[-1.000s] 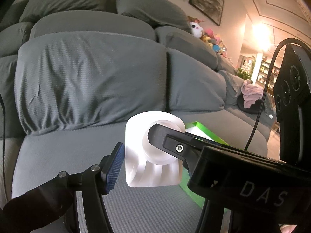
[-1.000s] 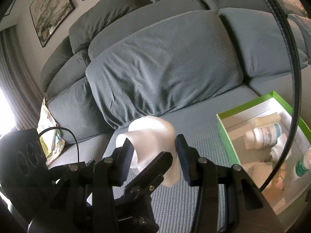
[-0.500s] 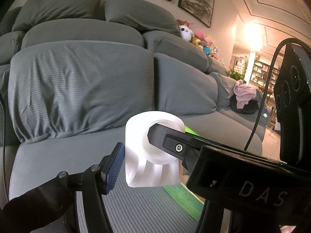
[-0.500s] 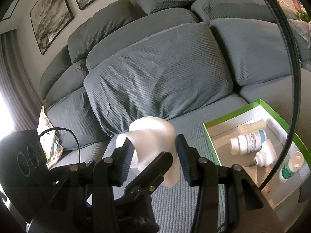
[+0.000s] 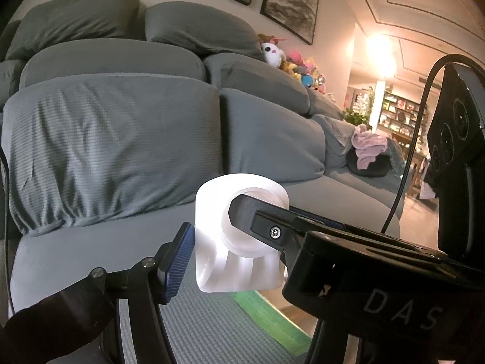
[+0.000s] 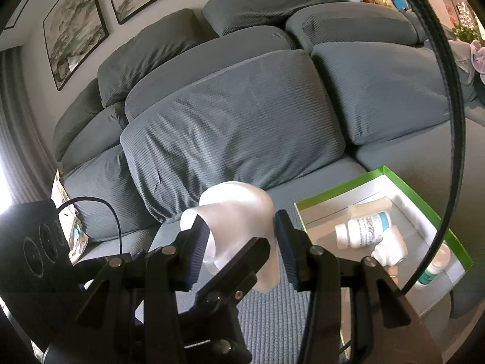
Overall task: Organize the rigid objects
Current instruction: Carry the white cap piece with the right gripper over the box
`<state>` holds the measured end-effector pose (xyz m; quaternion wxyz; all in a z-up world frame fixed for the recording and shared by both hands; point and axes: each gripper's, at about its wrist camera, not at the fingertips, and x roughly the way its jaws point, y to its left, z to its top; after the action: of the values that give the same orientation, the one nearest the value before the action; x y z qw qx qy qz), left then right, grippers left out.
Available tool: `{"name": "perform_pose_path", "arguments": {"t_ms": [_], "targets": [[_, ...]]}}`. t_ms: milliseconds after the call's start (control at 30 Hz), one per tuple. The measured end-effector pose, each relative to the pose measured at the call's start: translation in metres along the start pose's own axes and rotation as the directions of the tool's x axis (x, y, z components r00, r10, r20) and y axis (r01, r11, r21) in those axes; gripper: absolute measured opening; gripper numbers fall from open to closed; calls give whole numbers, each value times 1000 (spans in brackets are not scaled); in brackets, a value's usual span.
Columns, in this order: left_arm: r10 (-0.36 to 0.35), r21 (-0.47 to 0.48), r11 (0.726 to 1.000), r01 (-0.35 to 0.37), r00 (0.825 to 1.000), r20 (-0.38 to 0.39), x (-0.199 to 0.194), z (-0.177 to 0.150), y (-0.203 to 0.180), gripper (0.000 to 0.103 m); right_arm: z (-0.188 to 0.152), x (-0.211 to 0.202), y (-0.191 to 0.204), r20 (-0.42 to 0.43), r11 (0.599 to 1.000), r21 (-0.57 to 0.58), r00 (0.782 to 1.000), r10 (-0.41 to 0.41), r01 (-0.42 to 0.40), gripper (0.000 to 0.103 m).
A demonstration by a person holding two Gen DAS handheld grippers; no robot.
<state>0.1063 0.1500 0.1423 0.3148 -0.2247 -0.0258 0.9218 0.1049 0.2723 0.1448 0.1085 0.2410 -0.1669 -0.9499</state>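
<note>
Bottle [image 5: 239, 236] — white, clamped by both grippers — mouth facing left camera.

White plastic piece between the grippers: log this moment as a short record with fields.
held item: white plastic piece, lifted above the sofa seat
left hand-held gripper: one finger through the piece's round opening, blue pad on its outer side
right hand-held gripper: blue pads on both sides of the piece
box: green-rimmed box on the seat, to the right
box contents: white bottles, including labelled pill bottle
backdrop: grey back cushions
</note>
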Motion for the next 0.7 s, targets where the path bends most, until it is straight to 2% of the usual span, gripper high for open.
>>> {"name": "perform_pose_path", "arguments": {"t_ms": [267,700], "targets": [[-30,0,1000,30,1000,-10,10,0,-13,62,0,-7,-10,4,999,15,999,-46,46,45],[-153,-41,988,151,987,-49,45,-7,-34,62,-1,-12,-39,-20,979,47,981,-195,196,45]]}}
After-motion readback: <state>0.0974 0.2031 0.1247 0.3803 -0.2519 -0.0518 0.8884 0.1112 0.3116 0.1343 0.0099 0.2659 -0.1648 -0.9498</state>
